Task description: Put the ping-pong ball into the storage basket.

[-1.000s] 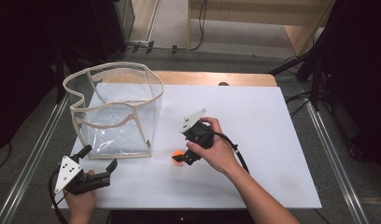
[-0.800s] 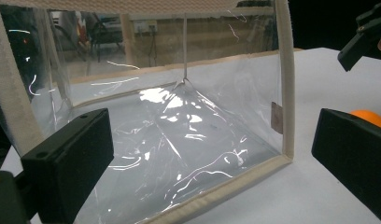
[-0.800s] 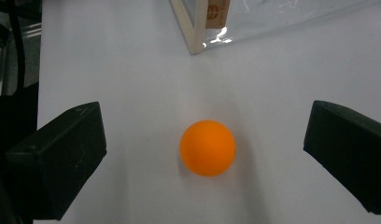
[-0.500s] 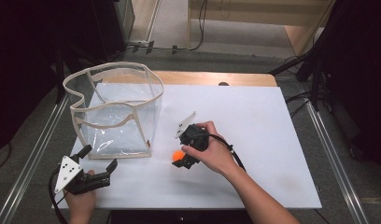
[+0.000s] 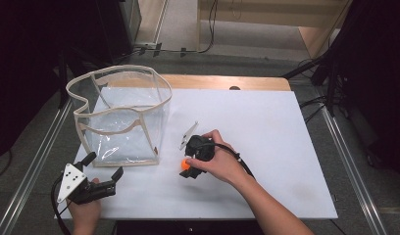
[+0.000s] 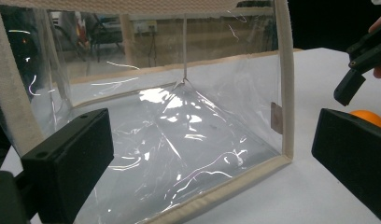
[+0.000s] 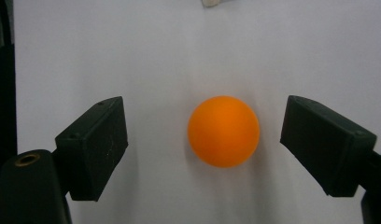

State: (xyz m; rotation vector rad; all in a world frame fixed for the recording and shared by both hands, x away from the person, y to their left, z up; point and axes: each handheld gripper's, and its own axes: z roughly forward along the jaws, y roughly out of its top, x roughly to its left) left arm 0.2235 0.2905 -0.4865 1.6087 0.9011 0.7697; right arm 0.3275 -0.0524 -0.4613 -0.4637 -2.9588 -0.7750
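Right gripper view showed the orange ball (image 7: 223, 131) lying on the white table (image 7: 291, 51) squarely between the spread jaws of the right gripper (image 7: 205, 140), touching neither. From above, that gripper (image 5: 190, 169) pointed down near the table's middle, just right of the clear bag (image 5: 119, 117). The left gripper (image 5: 106, 172), jaws apart and empty, rested at the near left corner.

Black grippers (image 5: 104, 171), trailing black cables (image 5: 239, 163)
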